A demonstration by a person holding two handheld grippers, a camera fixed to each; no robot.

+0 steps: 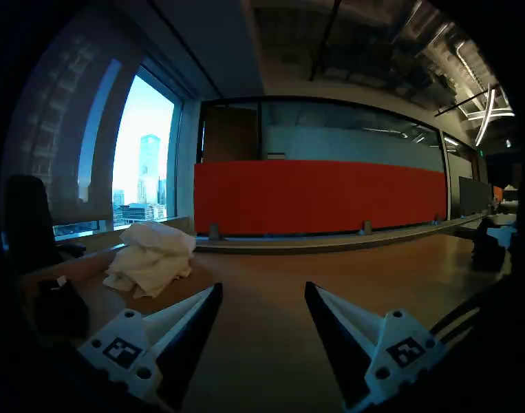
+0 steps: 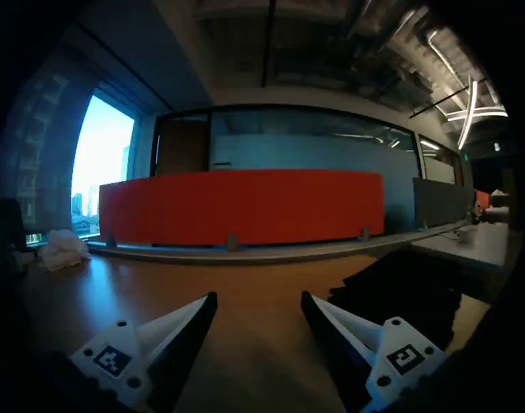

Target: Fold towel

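Your towel lies crumpled (white, in a heap) far left on the tabletop, by the window. Your left gripper hovers to its right, fingers wide and holding nothing. Your right gripper is likewise spread and empty, with a black stack at its right.

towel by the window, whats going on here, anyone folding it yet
Not yet. A person holds two grippers low over a wooden desk; the left gripper and the right gripper are both open and empty. The white towel lies crumpled in a heap near the window, untouched. A dark stack sits close to the right gripper; I cannot tell what it is.
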